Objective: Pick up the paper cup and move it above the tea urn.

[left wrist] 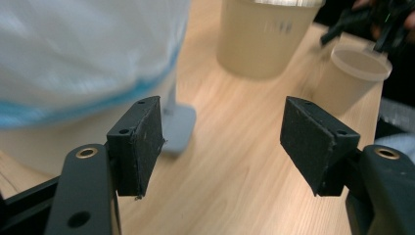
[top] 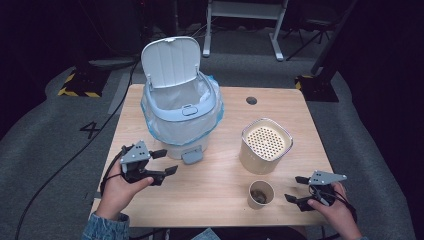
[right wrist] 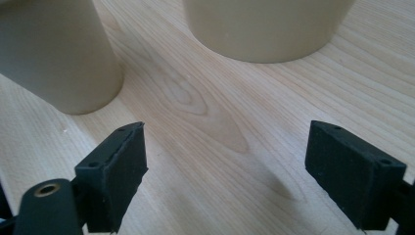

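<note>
Right gripper (top: pixel 296 189) sat near the table's (top: pixel 220 185) front-right corner, jaws spread, nothing between them. Paper cup (top: pixel 261 194) stood just left of its tips, apart from them. Left gripper (top: pixel 169 161) was also spread and empty, held by the left hand (top: pixel 120 187) at the front-left, tips pointing at the foot pedal (top: pixel 192 156) of the lidded bin (top: pixel 181 107).

Room to move: bare wood ran between the two grippers along the front edge. The right hand (top: pixel 336 205) was close to the right and front edges. Beige canister (top: pixel 266 146) with its perforated top stood just behind the cup, a narrow gap between them. The bin took the rear-left, lid up, liner bag hanging over its rim.

View differences: the high view showed dark residue inside the cup and the canister's hole pattern. The right gripper view showed the cup (right wrist: pixel 58 54) wall at upper left and the canister (right wrist: pixel 266 27) base at upper right, both ahead of the pads, clear wood between the jaws. The left gripper view showed the pedal (left wrist: pixel 178 128) just past the left pad, the bag's blue edge above it, and the cup (left wrist: pixel 353 73) far right with the right gripper (left wrist: pixel 372 27) behind it.
</note>
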`<state>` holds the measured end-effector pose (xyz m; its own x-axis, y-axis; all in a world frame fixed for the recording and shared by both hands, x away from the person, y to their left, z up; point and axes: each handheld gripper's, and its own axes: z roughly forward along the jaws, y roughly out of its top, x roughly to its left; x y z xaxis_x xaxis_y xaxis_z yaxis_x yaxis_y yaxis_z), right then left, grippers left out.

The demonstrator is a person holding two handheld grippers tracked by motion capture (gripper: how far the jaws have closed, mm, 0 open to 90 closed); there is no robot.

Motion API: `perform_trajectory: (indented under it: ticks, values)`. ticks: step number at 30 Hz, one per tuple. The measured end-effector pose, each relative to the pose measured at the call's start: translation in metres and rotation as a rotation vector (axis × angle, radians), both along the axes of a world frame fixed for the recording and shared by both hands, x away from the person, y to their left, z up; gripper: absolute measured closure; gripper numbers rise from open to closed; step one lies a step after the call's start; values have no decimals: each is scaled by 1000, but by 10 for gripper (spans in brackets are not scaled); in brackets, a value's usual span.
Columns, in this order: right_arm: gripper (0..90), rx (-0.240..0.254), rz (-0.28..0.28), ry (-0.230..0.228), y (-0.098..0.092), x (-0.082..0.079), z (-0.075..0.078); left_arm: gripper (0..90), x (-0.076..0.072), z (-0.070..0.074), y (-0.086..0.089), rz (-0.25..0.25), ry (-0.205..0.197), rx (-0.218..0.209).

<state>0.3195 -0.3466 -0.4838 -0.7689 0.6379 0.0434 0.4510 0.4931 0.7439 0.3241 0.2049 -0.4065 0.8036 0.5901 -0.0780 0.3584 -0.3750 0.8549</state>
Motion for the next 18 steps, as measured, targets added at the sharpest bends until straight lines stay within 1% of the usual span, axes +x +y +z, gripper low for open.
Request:
perform_trajectory:
  ticks: [2,4,7,10,13,14,15,18]
  values:
    - [161,6,-2,0,1,-2,1,329,0,-7,0,2,15,6]
    - [165,7,-5,2,3,-4,2,329,1,-13,1,7,22,11]
    - [186,-1,11,-1,5,-7,3,327,2,-22,0,12,31,20]
    - [204,-11,24,-2,7,-9,3,319,3,-33,0,15,52,29]
    - [211,-8,35,-4,8,-12,4,306,5,-43,1,29,75,46]
    - [218,-6,39,-6,9,-12,5,300,5,-47,1,35,77,53]
    - [221,-6,44,-8,9,-13,5,293,5,-50,1,49,96,49]
    - [228,-5,58,-11,11,-15,6,262,7,-59,2,71,119,71]
